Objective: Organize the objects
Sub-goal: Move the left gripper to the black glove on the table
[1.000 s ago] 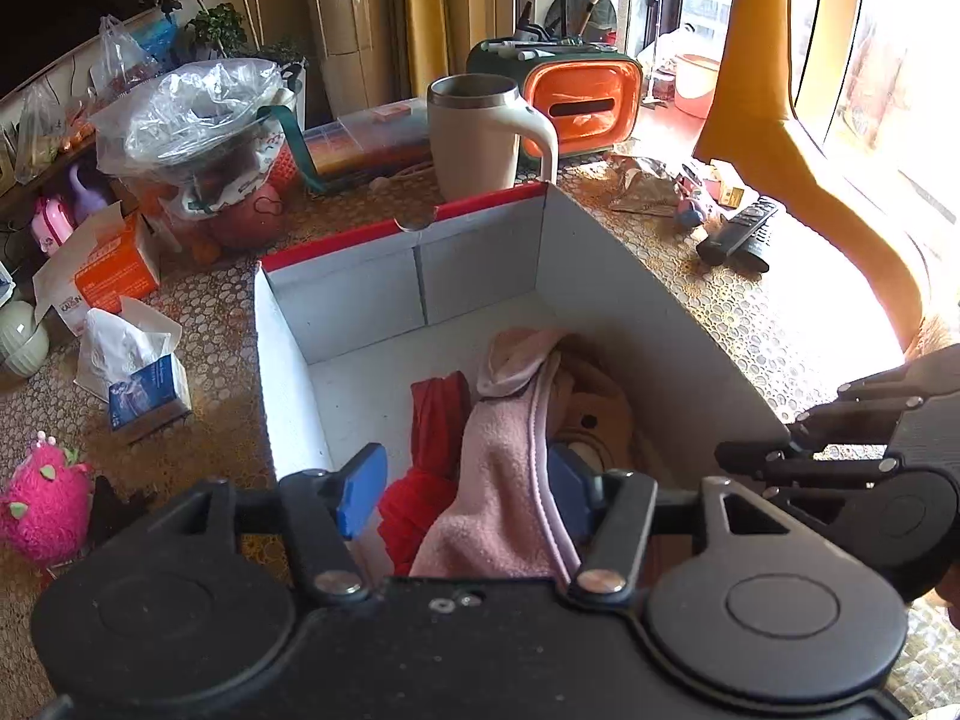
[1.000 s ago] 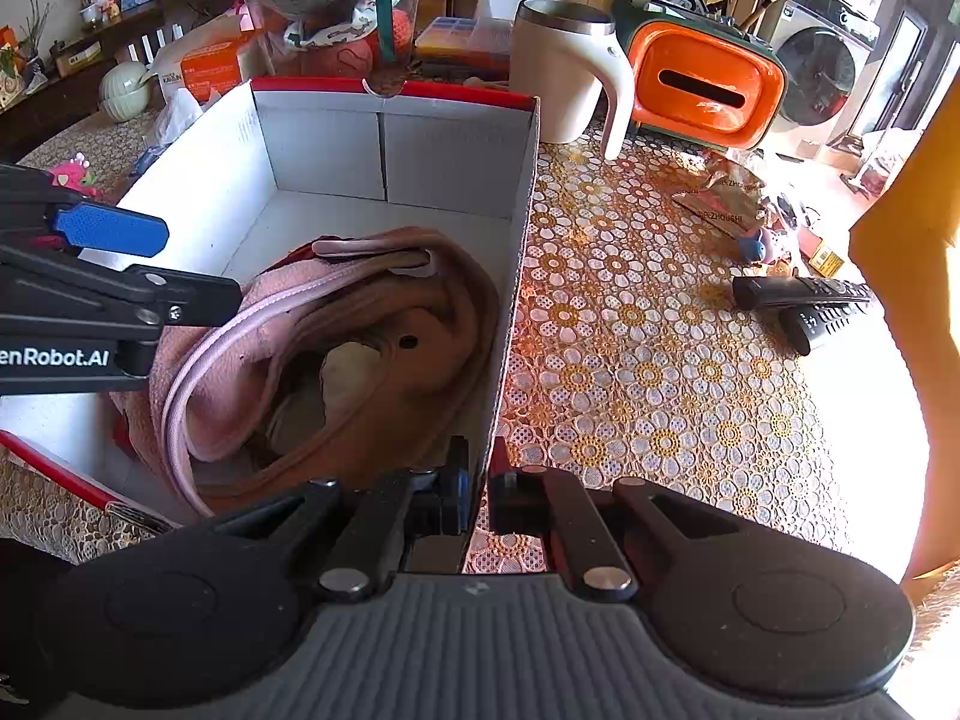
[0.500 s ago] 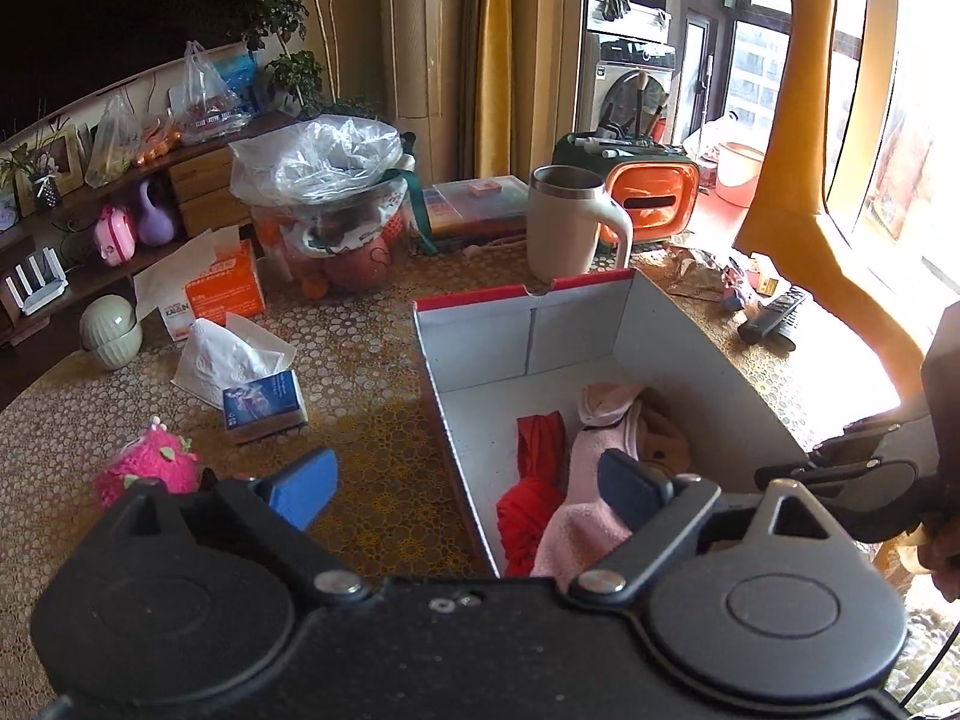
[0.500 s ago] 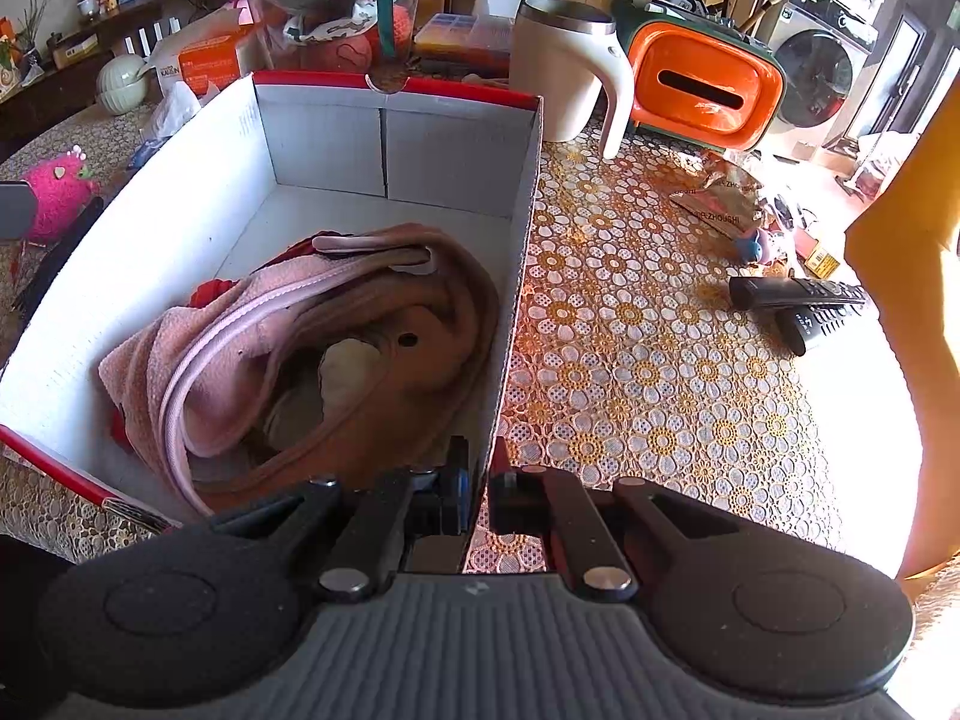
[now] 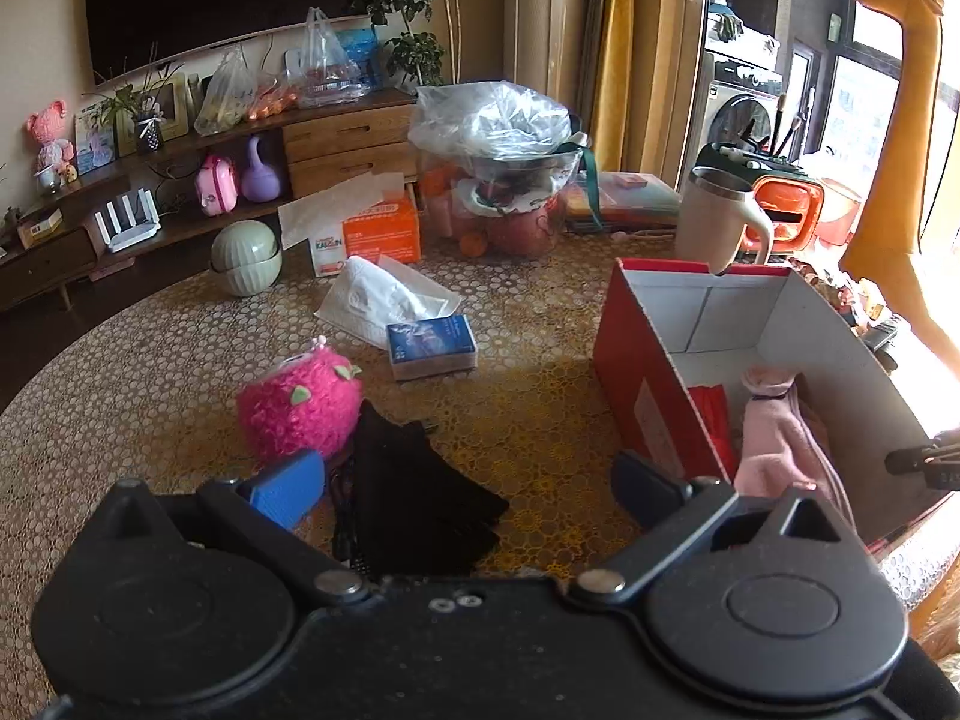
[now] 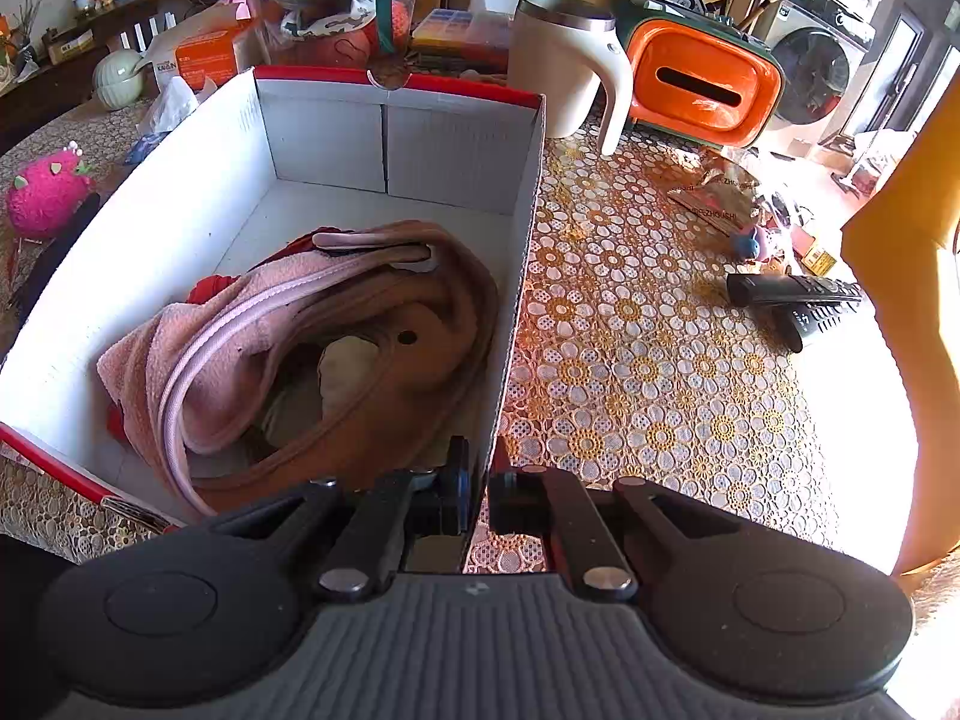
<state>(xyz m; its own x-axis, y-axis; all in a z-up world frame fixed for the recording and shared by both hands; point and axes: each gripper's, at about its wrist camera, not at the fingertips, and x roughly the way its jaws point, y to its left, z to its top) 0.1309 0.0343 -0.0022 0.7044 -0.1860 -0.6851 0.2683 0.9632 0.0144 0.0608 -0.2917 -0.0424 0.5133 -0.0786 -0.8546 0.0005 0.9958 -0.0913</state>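
Left wrist view shows the pink cloth now lying released in the red box at the tabletop's right edge. The left gripper, jaws opening and empty, has swung over the black cloth beside the pink plush, likely next. The right gripper stays clamped on the box wall.

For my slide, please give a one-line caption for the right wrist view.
Right tool shut on the wall of the red-rimmed box, which holds a pink and brown garment; two remotes lie on the floral tablecloth.
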